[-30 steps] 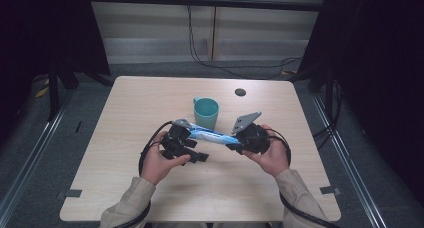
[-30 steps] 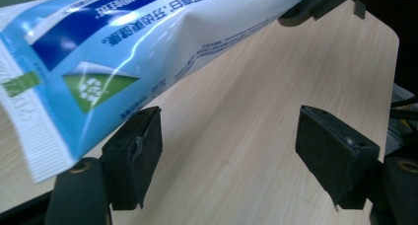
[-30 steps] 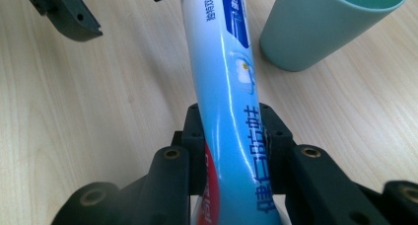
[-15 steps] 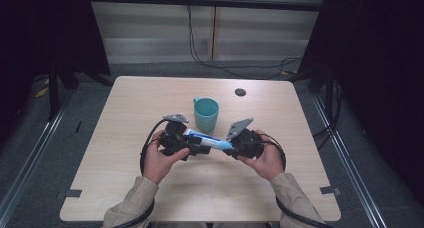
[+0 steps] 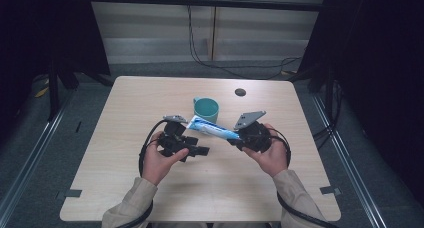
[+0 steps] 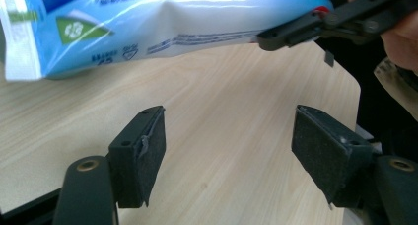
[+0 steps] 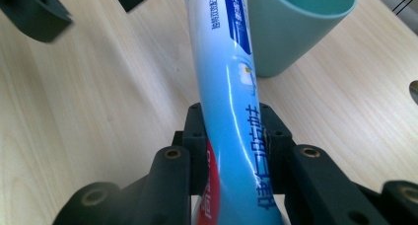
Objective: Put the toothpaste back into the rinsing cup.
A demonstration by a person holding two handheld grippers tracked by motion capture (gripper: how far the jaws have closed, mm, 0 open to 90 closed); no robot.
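Looking down in the high view, the right claw (image 5: 239, 136) is clamped on the cap end of a blue-and-white toothpaste tube (image 5: 212, 128), which is held above the desk (image 5: 125, 103) and slants up and to the left, toward the left claw (image 5: 192, 149). The tube's flat end lies just in front of a teal cup (image 5: 206, 109) standing upright near the desk's middle. A small dark disc (image 5: 240, 92) lies on the desk, well apart, behind the cup.

Left claw view: both pads (image 6: 150, 156) stand wide apart with bare desk between them; the jaws have just been opening and grip nothing. The toothpaste tube (image 6: 162, 22) crosses above them without touching, its far end pinched by the right claw (image 6: 296, 32).

Right claw view: the right claw (image 7: 231, 136) is closed tight on the tube (image 7: 224, 77), pads pressing both sides. The tube runs away from the camera, passing just beside the teal cup (image 7: 296, 27). The left claw (image 7: 79, 5) shows at the top edge.
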